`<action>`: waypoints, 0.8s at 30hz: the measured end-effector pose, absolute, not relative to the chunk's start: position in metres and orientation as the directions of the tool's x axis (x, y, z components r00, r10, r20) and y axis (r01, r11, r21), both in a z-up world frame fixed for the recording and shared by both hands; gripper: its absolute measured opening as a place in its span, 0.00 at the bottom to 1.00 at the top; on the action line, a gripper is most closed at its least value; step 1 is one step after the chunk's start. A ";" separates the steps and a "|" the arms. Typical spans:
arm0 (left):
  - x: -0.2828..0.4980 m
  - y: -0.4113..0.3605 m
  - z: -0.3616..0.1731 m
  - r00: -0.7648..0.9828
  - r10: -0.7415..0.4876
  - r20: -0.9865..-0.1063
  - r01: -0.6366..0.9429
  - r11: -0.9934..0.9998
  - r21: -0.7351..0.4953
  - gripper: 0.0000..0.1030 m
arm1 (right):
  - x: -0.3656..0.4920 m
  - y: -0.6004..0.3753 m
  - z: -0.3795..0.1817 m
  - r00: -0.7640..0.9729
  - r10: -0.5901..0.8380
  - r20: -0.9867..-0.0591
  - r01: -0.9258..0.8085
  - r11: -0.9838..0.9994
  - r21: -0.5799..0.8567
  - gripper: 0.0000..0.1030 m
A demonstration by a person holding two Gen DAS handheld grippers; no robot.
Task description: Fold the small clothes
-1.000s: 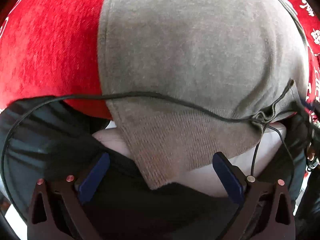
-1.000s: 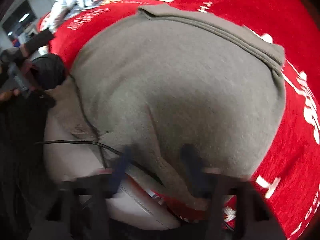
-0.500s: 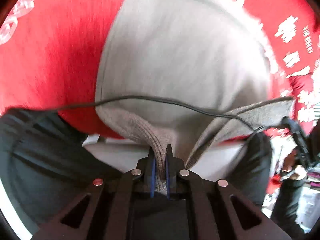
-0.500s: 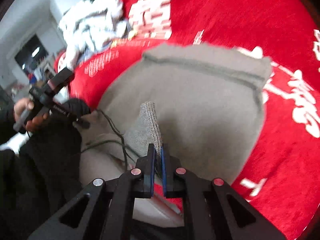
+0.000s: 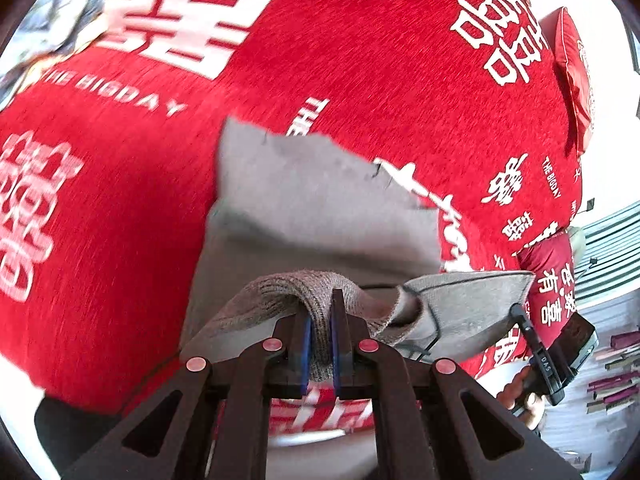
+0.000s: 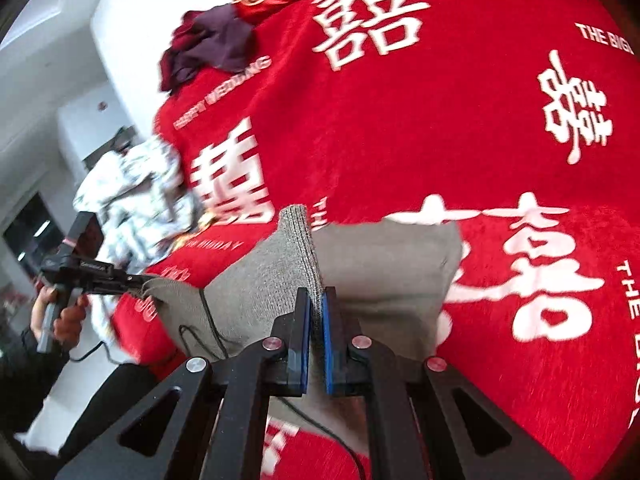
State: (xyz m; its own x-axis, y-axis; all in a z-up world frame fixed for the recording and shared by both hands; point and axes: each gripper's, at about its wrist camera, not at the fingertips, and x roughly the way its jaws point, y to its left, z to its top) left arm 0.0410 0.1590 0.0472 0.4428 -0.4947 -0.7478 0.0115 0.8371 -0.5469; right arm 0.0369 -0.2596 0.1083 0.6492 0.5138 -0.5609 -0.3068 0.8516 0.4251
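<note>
A red printed bed cover [image 6: 440, 128] carries the grey knit garment [image 5: 320, 208] near its front edge. The left gripper [image 5: 319, 344] and right gripper [image 6: 315, 344] each pinch its ribbed hem, lifted. Uneven pulling could skew the fold, or the thin hem might slip free.

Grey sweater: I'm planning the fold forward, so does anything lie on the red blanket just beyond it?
Nothing visible does. The red blanket beyond the grey sweater is bare; the clothes piles sit off to the side.
</note>
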 end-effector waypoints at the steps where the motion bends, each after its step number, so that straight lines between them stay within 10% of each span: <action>1: 0.054 0.160 0.049 0.444 -0.494 -0.748 0.014 0.838 -0.545 0.08 | 0.046 -0.260 0.106 0.652 0.507 -0.564 -0.296 0.855 0.426 0.06; 24: 0.288 0.145 -0.014 0.400 -0.520 -0.755 -0.056 0.808 -0.586 0.08 | 0.229 -0.298 0.005 0.665 0.400 -0.631 -0.027 0.857 0.515 0.06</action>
